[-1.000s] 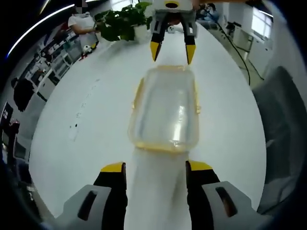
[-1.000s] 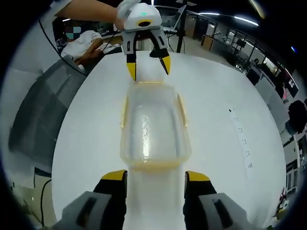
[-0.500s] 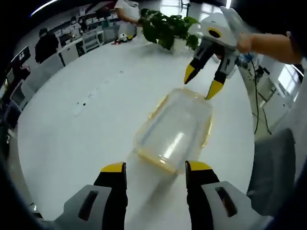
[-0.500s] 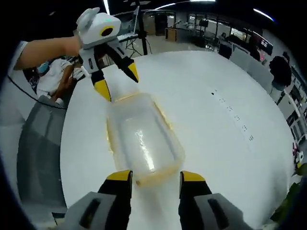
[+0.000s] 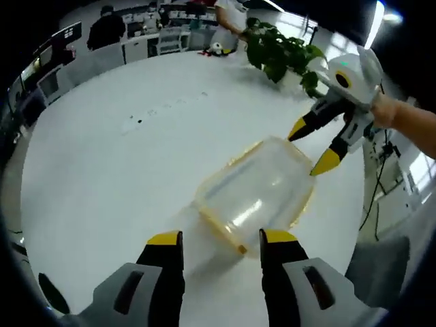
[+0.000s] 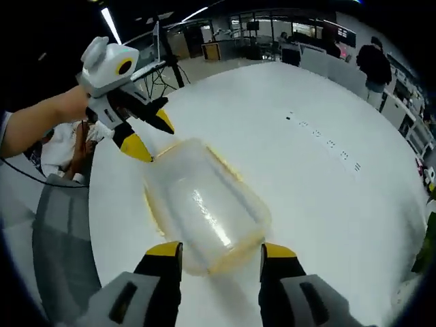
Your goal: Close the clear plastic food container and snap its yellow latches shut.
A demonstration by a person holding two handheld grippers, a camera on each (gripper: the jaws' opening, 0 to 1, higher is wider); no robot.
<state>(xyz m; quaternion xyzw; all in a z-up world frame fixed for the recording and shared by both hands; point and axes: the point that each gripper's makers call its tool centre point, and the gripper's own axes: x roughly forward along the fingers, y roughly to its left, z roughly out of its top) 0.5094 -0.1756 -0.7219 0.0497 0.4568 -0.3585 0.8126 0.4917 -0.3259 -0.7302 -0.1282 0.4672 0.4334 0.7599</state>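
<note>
Container (image 5: 255,197) sits lid-down-looking on the white tabletop (image 5: 102,170) between our left gripper (image 5: 221,242) and right gripper (image 6: 221,248), both with fingers open and empty, so we should square each to an end's yellow latch before pressing.

The clear food container (image 5: 257,197) is hazy, its yellow latches (image 5: 219,231) too blurred to tell whether snapped. Its near end sits partly behind the right gripper (image 6: 221,248) jaws in the right gripper view. The person's forearm (image 5: 414,126) is cut off at the frame's edge. Distant office figures (image 5: 107,27) are too small to make out.
</note>
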